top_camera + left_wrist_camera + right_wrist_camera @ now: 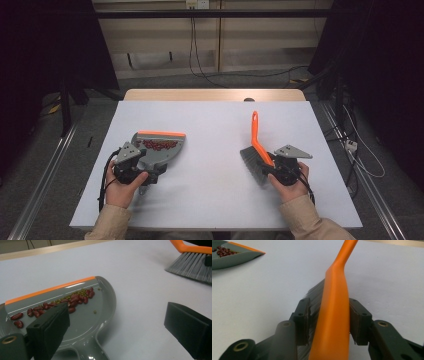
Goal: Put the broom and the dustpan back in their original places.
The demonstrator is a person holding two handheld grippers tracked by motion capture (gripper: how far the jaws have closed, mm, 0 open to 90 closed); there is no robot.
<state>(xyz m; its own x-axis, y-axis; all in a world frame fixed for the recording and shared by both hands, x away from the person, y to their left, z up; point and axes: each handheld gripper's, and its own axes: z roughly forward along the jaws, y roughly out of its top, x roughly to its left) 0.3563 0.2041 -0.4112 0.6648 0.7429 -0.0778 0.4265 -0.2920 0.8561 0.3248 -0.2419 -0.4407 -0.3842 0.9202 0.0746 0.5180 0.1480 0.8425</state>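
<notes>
Orange-handled brush (257,145) lies on the right half of the pale grey table (215,125), grey bristles toward the person, handle pointing away toward the far edge. Right gripper (272,169) sits at the brush head; in the right gripper view its jaws flank the orange back of the brush (334,322), the right pad looks to be against the plastic, the left pad has bristles and a thin gap beside it. Hard to call a firm clamp: jaws slackened, brush between them but not pressed from both sides. Right hand (290,187) is wrapped round the gripper body, beige sleeve behind. Grey dustpan (159,147) with an orange lip rests on the left half of the table, well apart from the brush, lip facing away from the person. Red beans (62,303) and a few small green ones lie in a band just behind the lip. Left gripper (145,167) sits by the dustpan's handle end; in the left gripper view its jaws stand wide, one over the pan's rear wall, the other over bare table, gripping nothing. Left hand (122,187) holds that gripper low over the table.
</notes>
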